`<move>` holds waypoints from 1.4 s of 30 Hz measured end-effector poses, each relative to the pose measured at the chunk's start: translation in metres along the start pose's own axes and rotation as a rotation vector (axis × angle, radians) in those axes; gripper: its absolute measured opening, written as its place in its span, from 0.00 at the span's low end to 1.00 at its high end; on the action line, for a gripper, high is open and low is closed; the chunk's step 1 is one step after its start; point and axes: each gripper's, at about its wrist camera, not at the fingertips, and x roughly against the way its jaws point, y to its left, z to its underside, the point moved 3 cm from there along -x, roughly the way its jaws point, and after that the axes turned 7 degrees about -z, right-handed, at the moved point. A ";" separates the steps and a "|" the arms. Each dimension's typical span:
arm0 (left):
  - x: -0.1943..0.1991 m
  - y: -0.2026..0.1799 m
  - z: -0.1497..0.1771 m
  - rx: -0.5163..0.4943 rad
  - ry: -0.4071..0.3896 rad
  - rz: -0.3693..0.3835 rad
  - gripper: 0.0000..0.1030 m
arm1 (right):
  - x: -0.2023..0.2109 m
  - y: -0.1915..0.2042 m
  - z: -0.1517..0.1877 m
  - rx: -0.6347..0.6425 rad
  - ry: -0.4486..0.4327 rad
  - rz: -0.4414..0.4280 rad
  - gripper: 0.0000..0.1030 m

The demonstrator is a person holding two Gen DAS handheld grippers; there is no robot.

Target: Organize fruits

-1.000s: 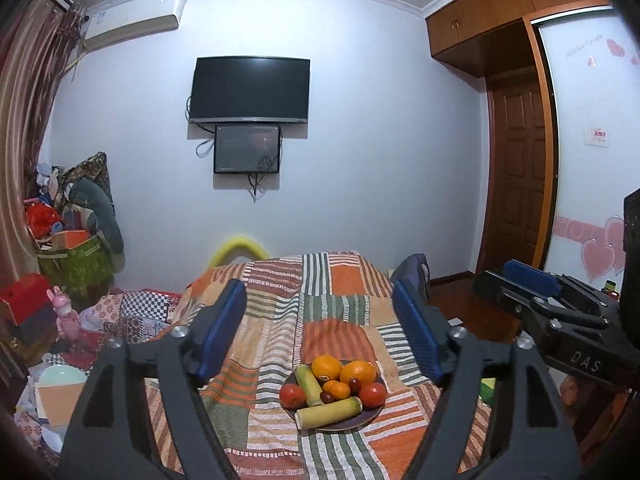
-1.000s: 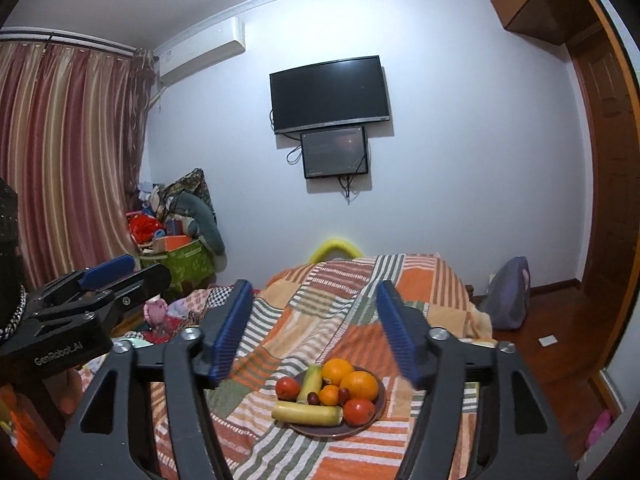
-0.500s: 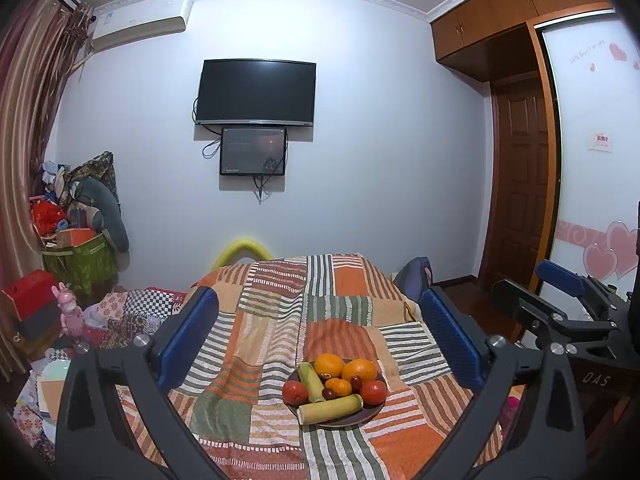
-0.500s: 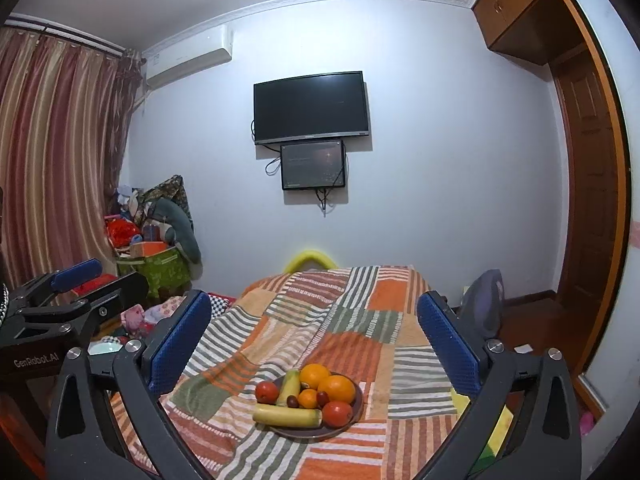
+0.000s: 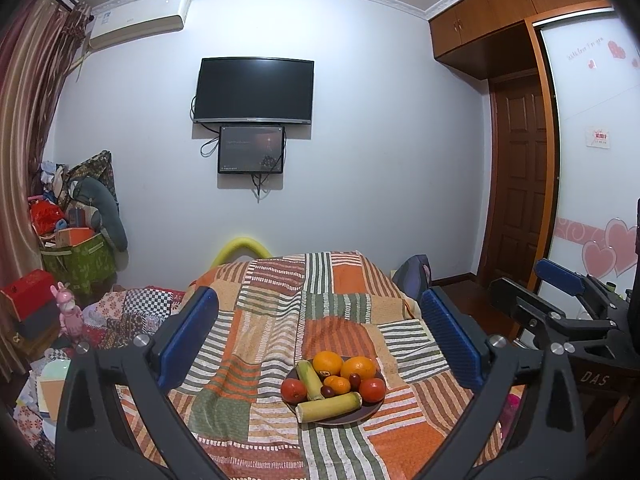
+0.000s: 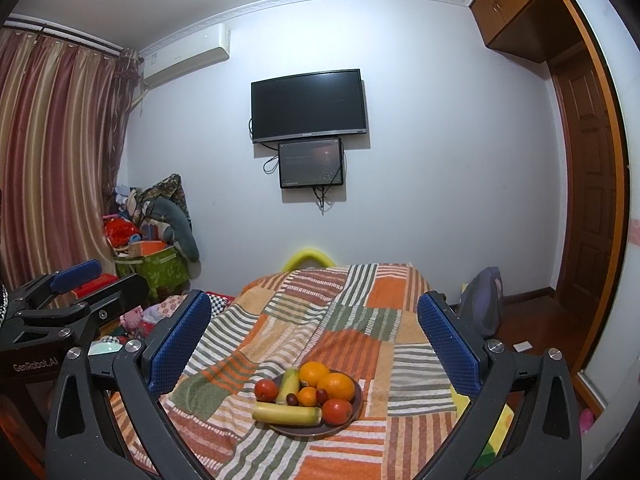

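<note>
Left wrist view: the left gripper (image 5: pixel 320 332), with black arms and blue pads, is seen spread wide with nothing between its pads; its jaws have just been opening. Just past it, a dark round plate (image 5: pixel 362 414) of fruit is set on the striped patchwork blanket (image 5: pixel 272 320) that covers the bed. Two long yellow-green fruits (image 5: pixel 329 406), two red round fruits (image 5: pixel 372 389), two big oranges (image 5: pixel 358 367), a small orange (image 5: pixel 337 385) and small dark red fruits are piled on the plate. In the right wrist view, the right gripper (image 6: pixel 314 334) is also spread wide and empty, its jaws just opened too, with the same plate (image 6: pixel 356 408) a little past its pads. Far behind, a black flat screen (image 5: pixel 253 90) is hung on the white wall.
</note>
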 end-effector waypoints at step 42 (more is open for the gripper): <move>-0.006 -0.004 0.003 0.004 0.026 0.022 1.00 | 0.003 0.000 -0.003 0.005 0.007 -0.009 1.00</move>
